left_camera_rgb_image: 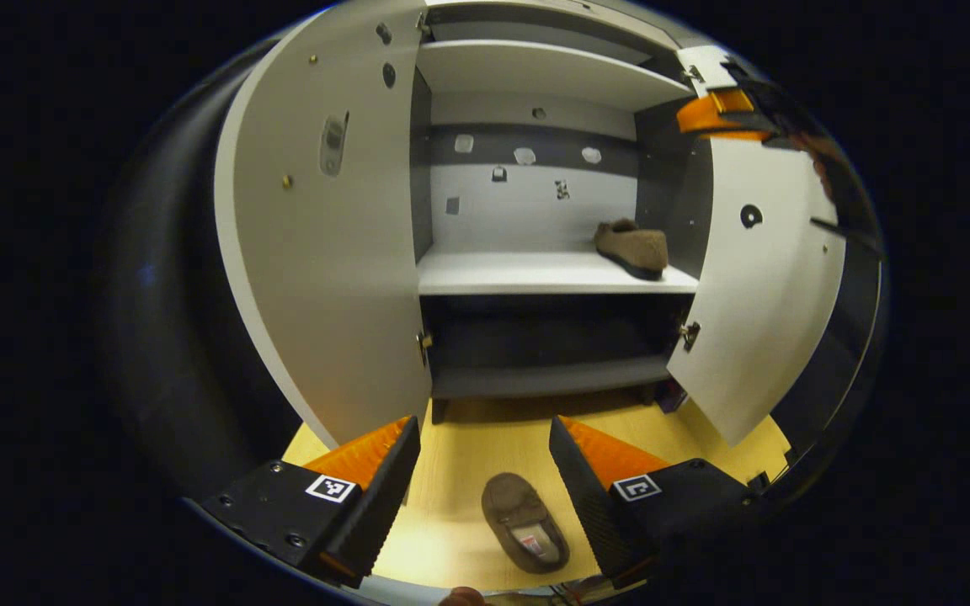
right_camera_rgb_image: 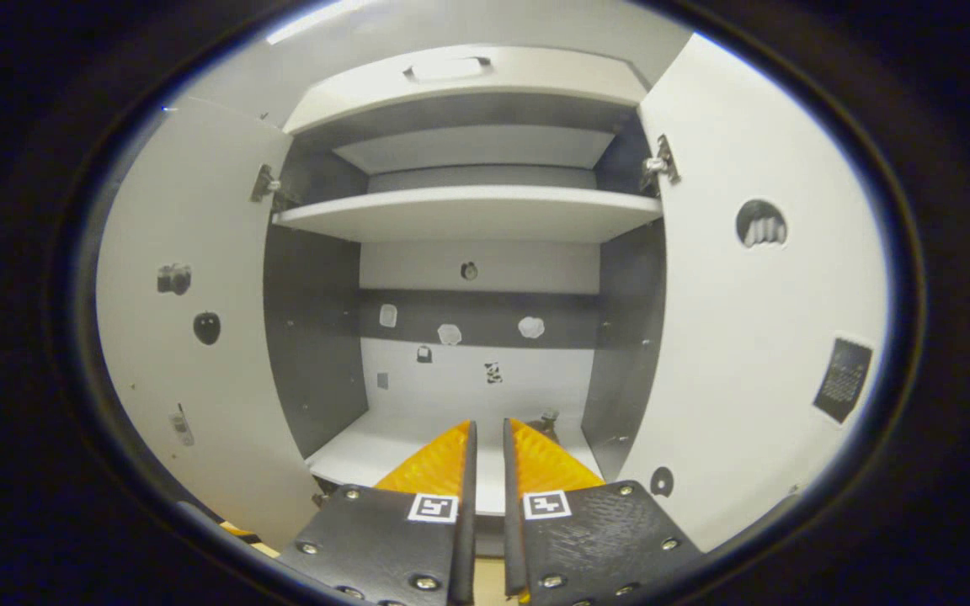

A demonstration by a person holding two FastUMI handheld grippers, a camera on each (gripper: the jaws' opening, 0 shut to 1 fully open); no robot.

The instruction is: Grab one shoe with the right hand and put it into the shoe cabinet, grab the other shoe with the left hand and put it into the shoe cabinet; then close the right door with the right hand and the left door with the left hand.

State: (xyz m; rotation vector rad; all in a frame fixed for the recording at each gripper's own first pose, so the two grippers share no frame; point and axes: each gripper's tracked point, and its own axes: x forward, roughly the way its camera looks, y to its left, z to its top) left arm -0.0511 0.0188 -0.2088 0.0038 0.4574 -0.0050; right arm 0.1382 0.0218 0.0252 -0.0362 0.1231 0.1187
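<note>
Between the left gripper's wide-open, empty fingers, one shoe lay on the yellow floor. Farther off, the other shoe sat at the right of the shoe cabinet's middle shelf, both doors open. Facing that shelf, the right gripper was nearly closed, holding nothing.

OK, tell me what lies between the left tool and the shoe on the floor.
Nothing: in the left gripper view, the open left tool frames the shoe over bare yellow floor.
</note>
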